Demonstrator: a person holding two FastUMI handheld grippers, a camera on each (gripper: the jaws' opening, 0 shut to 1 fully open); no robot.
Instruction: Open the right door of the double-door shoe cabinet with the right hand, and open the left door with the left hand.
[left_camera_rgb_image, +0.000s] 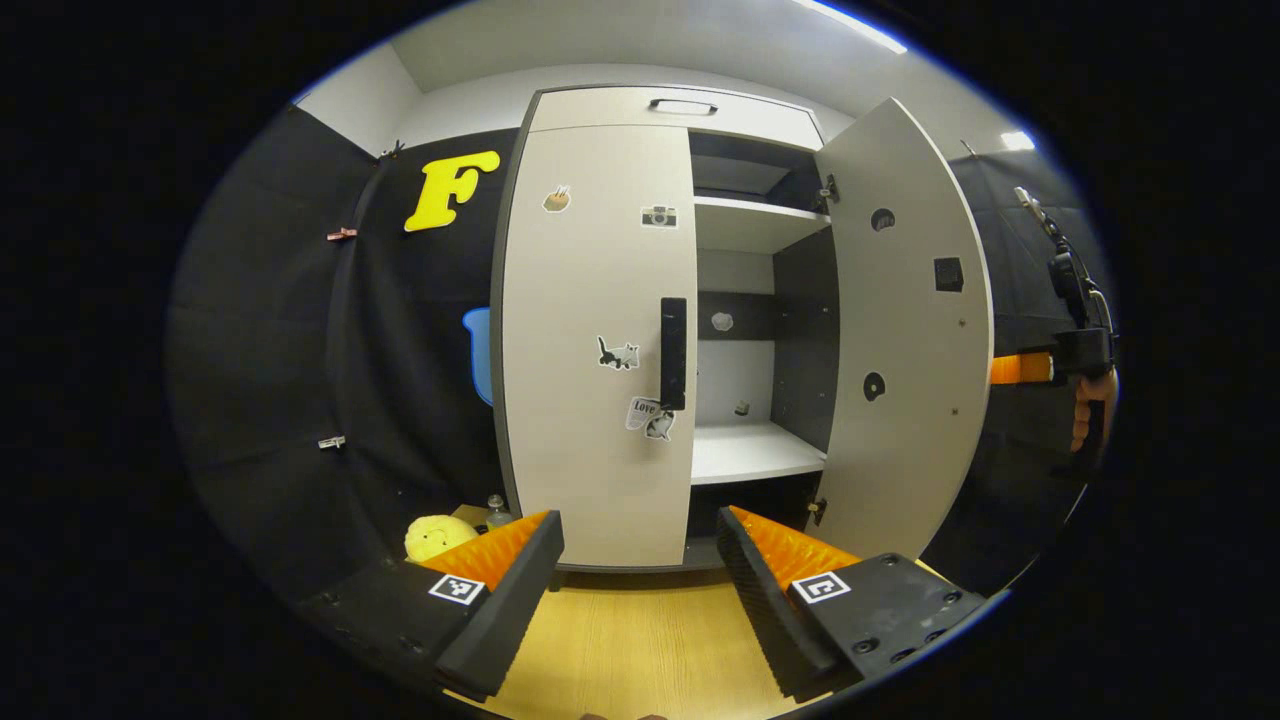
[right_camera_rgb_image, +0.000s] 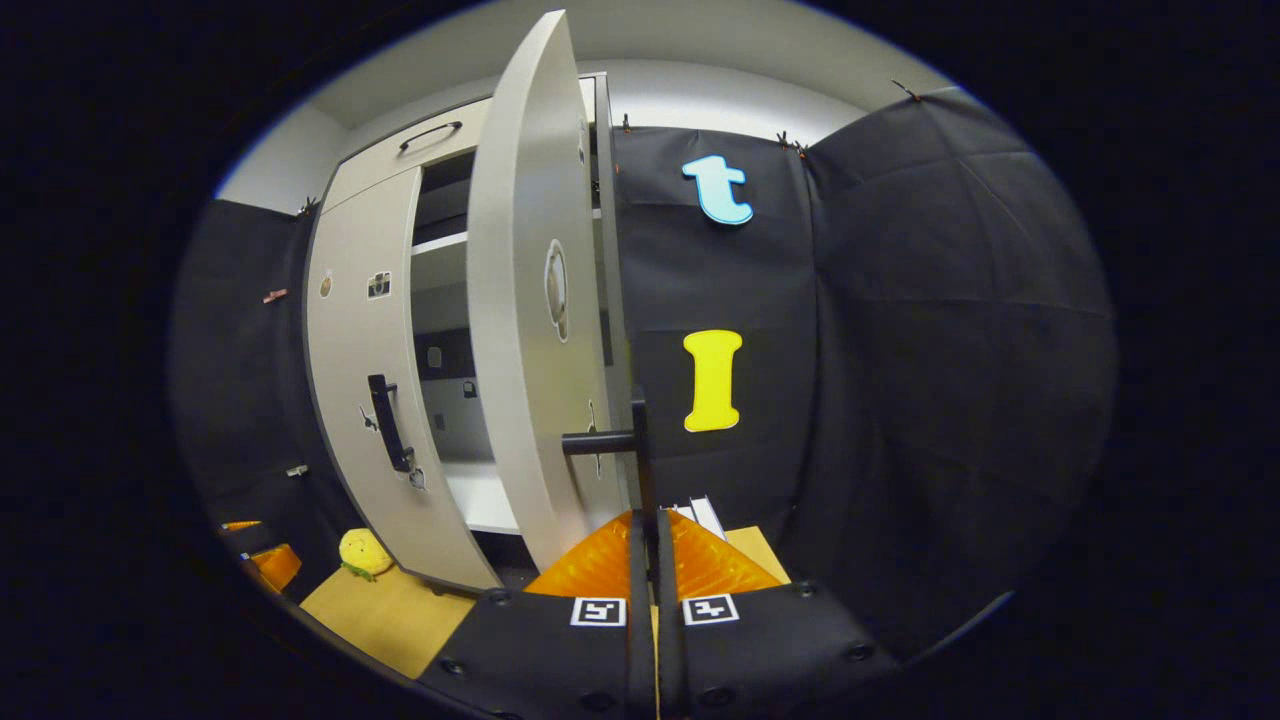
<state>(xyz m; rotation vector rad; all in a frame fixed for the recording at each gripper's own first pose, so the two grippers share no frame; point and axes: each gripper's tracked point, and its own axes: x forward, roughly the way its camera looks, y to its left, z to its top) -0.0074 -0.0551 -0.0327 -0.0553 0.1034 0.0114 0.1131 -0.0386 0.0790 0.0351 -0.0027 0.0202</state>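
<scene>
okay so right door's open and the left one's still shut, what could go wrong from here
1. The right hand-held gripper is shut on the right door's handle. Pulling further could strain the hinges, since the right door already stands wide.
2. The left hand-held gripper is open and short of the left handle. A narrow bar like that could be missed or slip out.
3. The left door may swing toward the yellow plush beside the cabinet.
</scene>
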